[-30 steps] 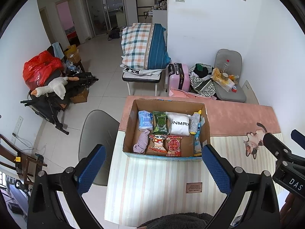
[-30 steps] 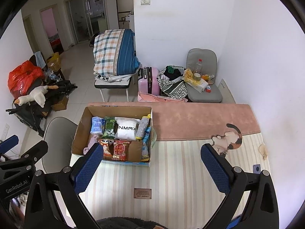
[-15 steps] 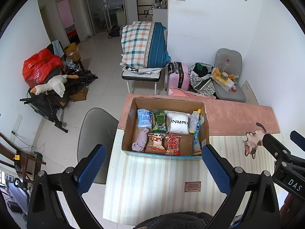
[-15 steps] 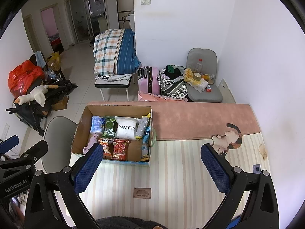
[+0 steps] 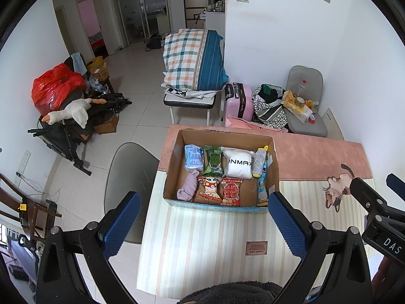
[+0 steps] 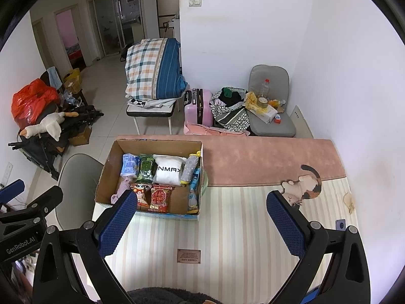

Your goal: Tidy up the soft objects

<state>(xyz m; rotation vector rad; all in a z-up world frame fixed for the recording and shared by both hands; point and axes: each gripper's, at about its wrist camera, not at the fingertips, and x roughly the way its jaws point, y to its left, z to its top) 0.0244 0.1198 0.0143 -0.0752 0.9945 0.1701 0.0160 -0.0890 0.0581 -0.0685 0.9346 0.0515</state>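
Observation:
An open cardboard box (image 5: 174, 157) (image 6: 106, 174) stands on a striped table mat (image 5: 202, 235) (image 6: 227, 223). Inside lie a white folded cloth marked NMAX (image 5: 239, 164) (image 6: 168, 171), a lilac rolled cloth (image 5: 188, 188) (image 6: 122, 188), a blue packet (image 5: 193, 157), a green packet (image 5: 214, 159), red snack packets (image 5: 230, 190) (image 6: 160, 197) and a grey rolled item (image 5: 259, 162). My left gripper (image 5: 202, 223) is open and empty, high above the table, nearer than the box. My right gripper (image 6: 200, 223) is open and empty, to the box's right.
A grey chair (image 5: 129, 174) stands at the table's left edge. A pink runner (image 6: 265, 159) lies across the far side of the table. Beyond are a bench with plaid bedding (image 5: 195, 60), a pink suitcase (image 5: 238, 101) and a cluttered grey seat (image 5: 303, 116).
Both grippers have drifted slightly back and up; the box sits a little farther off in view. Both stay open and empty.

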